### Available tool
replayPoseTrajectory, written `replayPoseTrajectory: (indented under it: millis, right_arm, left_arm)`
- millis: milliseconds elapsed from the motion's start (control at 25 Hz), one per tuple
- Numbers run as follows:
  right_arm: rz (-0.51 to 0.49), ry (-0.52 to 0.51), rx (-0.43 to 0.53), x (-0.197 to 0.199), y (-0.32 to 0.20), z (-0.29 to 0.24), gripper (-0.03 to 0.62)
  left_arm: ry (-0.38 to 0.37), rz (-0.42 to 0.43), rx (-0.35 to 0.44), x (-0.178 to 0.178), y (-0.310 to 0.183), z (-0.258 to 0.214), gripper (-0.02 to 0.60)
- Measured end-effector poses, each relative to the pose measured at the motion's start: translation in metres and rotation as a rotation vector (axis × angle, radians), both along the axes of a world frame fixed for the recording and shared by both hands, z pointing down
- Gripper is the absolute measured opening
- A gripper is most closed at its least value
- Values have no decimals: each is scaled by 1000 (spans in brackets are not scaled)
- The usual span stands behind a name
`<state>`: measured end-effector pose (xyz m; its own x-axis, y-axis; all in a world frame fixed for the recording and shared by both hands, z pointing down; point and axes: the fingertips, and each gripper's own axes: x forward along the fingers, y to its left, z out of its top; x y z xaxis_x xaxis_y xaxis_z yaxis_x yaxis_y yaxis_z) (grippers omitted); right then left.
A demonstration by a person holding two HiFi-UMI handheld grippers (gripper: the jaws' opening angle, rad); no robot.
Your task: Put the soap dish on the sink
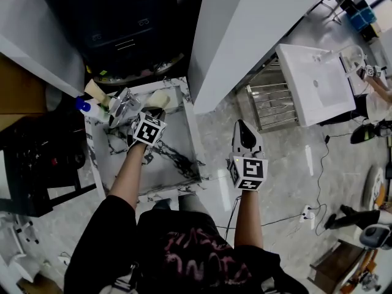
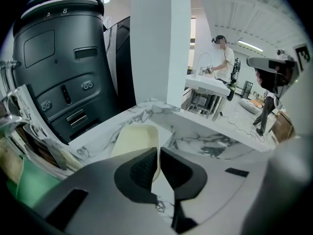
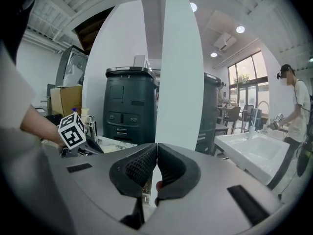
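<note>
The cream soap dish (image 1: 158,97) (image 2: 133,139) rests on the back rim of the white marble sink (image 1: 187,124) (image 2: 205,131), just right of the chrome faucet (image 1: 124,103). My left gripper (image 1: 155,111) (image 2: 159,156) reaches across the basin, and its jaws are shut on the dish's near edge, a thin cream strip showing between the pads. My right gripper (image 1: 242,126) (image 3: 156,153) hangs over the floor to the right of the sink, shut with nothing in it.
A blue-capped bottle (image 1: 86,107) and a beige item (image 1: 94,90) stand left of the faucet. Behind the sink are a black machine (image 2: 63,67) and a white pillar (image 1: 245,29) (image 2: 161,43). A second white sink (image 1: 315,81) with a person is at far right.
</note>
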<state>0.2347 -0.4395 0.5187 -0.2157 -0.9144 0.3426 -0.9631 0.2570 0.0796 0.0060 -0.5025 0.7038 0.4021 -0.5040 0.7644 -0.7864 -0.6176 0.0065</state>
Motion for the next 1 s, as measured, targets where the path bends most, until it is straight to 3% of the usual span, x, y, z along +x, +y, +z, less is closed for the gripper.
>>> replayPoseTrajectory:
  millis: [400,680,1000]
  right_arm:
    - [-13,-3,4,-17,4,-3,14]
    - [-27,-11,27,-38,11,-14,14]
    - [-43,-30,62,-67,23,-33,14]
  left_arm:
    - [24,0,59,-4,1,-22,64]
    - [94,32,176,3,11,-72,58]
    - [179,-12,267,-9,34,-120,23]
